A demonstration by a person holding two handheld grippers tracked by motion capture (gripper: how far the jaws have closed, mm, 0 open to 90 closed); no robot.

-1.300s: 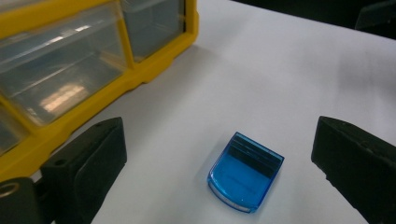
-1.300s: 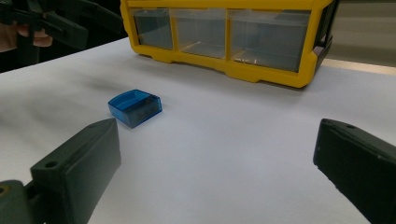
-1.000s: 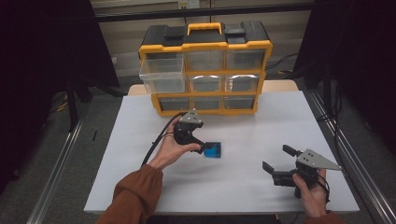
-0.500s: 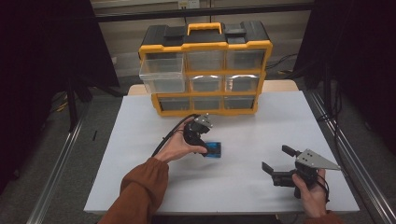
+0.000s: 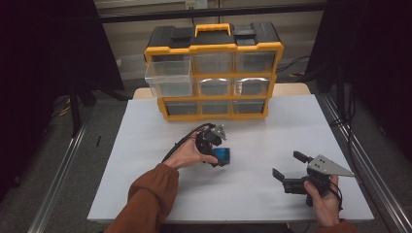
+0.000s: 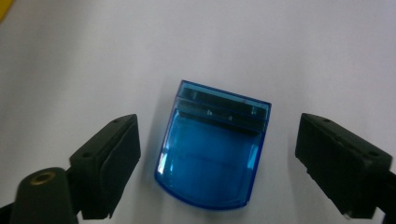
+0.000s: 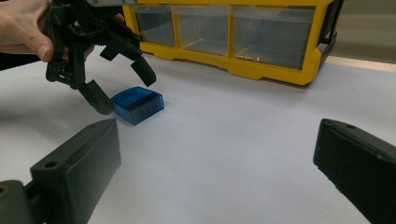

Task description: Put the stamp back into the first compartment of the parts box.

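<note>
Both claws gape empty: left claw (image 6: 217,163) straddling blue bin (image 6: 214,147), right claw (image 5: 286,174) level.

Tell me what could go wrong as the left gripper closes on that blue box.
The left gripper is open, its fingers astride the blue box but touching neither side. The box looks smooth and lies loose on the white table, so it may slide or twist out. It also sits nearer one finger, so that finger would likely touch first and push it sideways.
</note>
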